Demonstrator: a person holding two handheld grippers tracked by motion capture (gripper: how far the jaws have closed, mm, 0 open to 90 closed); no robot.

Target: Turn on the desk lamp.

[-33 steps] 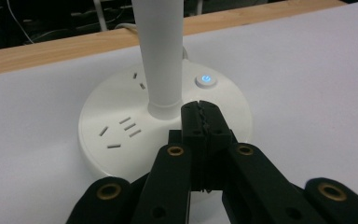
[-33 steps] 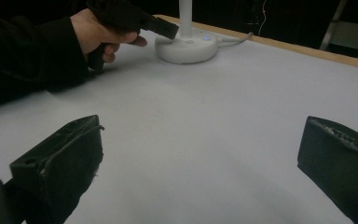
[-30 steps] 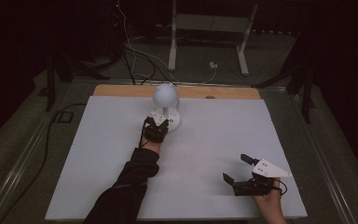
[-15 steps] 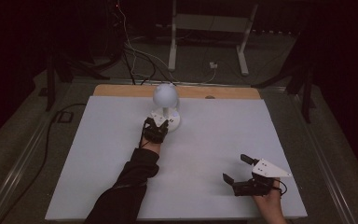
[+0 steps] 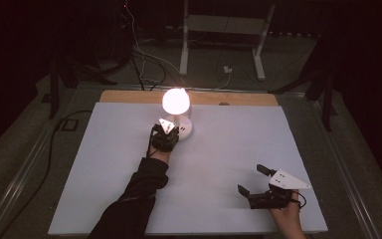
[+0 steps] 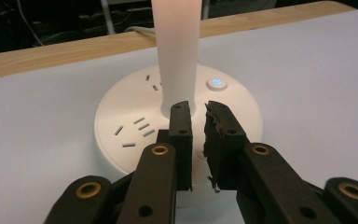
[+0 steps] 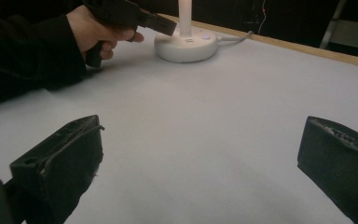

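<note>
Up close, lamp base [image 6: 177, 126], lit button [image 6: 216, 83]

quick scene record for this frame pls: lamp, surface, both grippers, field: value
lamp: white table lamp, lit, round base with sockets, far centre of table
button: glows blue on the base
surface: white board over wooden table
left gripper: jaws nearly closed, nothing between them, tips over the base at the stem
right gripper: jaws wide apart, empty, near right corner
</note>
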